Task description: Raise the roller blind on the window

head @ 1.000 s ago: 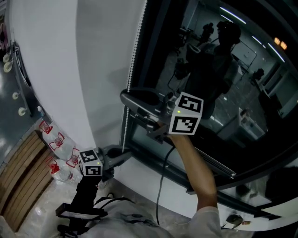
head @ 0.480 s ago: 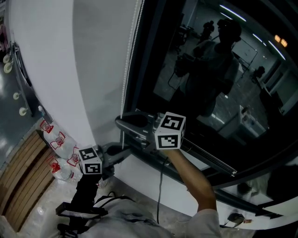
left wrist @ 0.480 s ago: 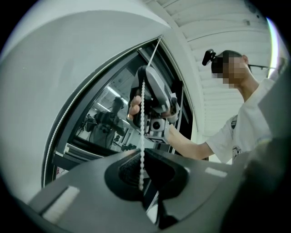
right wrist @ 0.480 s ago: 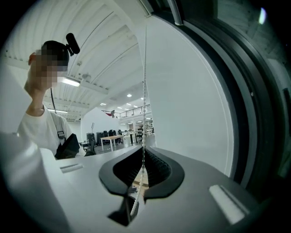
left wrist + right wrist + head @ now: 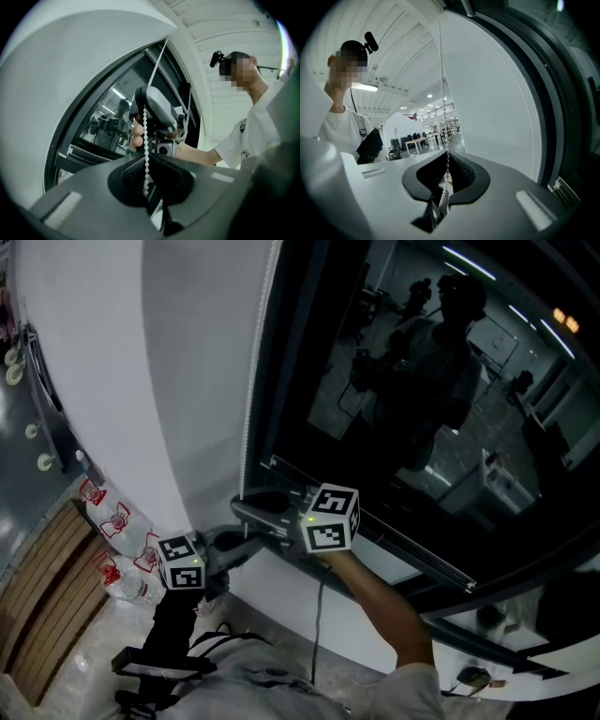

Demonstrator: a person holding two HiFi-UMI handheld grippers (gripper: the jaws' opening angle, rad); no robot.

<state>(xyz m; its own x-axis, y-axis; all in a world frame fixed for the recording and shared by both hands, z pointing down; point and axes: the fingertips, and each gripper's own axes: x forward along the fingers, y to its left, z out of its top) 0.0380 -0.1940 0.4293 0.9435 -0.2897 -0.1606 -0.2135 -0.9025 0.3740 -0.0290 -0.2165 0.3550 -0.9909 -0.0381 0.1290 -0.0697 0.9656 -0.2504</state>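
Dark window glass (image 5: 441, 427) backs a white beaded blind chain (image 5: 146, 136); the right tool (image 5: 446, 177) is clenched on the chain, and the left tool (image 5: 146, 174), lower down, also grasps it.

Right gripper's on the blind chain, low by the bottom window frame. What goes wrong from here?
1. The right gripper pinches the thin bead chain deep between its jaws; beads may slip through.
2. It sits close to the lower window frame, so it may knock it.
3. The chain also runs between the jaws of the left gripper; if both clamp, the loop could jam.
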